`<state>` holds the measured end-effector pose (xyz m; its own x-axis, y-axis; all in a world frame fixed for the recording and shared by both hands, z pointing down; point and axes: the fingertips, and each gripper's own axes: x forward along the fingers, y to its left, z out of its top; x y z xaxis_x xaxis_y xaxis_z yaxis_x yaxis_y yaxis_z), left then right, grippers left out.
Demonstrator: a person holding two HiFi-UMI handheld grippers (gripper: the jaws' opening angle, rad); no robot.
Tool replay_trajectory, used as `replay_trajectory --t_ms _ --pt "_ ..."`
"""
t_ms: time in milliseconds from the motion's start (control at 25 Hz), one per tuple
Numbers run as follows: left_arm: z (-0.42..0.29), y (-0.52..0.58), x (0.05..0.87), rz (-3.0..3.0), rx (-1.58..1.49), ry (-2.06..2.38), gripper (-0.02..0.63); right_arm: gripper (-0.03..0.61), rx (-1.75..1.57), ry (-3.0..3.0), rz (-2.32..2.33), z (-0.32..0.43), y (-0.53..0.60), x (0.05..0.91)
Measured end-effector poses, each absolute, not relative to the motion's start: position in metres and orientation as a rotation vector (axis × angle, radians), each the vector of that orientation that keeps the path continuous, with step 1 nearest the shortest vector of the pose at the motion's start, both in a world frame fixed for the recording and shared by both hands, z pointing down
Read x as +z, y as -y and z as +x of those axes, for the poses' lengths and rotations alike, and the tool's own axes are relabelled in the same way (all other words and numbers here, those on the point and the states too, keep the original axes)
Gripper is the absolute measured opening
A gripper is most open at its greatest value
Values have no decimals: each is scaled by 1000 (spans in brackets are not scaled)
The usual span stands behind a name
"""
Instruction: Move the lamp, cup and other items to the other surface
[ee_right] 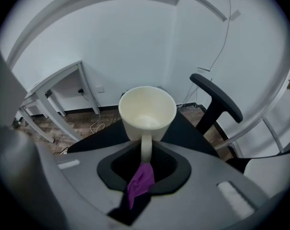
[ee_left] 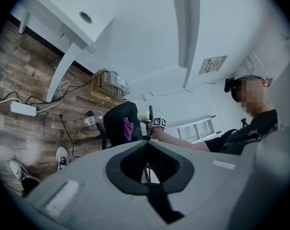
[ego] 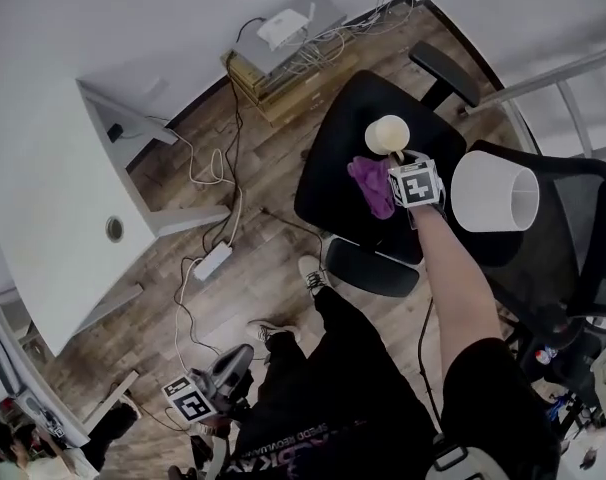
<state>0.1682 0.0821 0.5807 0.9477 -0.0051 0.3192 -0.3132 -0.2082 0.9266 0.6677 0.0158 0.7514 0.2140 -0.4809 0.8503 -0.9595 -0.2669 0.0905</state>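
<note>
Just above the chair seat, the cup, probably light, stiff and fragile, is being grasped by its handle, a sound hold, in the right gripper; the left gripper, far from the seat, is being held closed, empty

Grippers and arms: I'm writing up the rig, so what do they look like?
Both the left gripper and the right gripper have a grey shell with a black-rimmed opening around the jaws. Each carries a white cube printed with black square markers. The person wears a black short sleeve; the forearm below it is bare.
</note>
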Motion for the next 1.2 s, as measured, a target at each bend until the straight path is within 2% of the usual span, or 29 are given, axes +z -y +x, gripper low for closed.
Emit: replay_trajectory --t_ms 360,760,920,1040,1200 --pt "155 -109 602 1665 320 330 -3 49 1087 1147 1932 713 -22 820" --pt "160 -119 620 1626 329 340 -3 51 1106 1146 1940 718 -26 853" --pt "163 -115 618 1630 319 331 -3 61 1139 1136 1945 719 -30 852" --pt "165 -112 617 1642 302 328 -3 117 1169 1153 1907 713 -36 852" --pt "165 -112 613 1665 274 323 -3 116 1165 1164 1916 706 -49 843"
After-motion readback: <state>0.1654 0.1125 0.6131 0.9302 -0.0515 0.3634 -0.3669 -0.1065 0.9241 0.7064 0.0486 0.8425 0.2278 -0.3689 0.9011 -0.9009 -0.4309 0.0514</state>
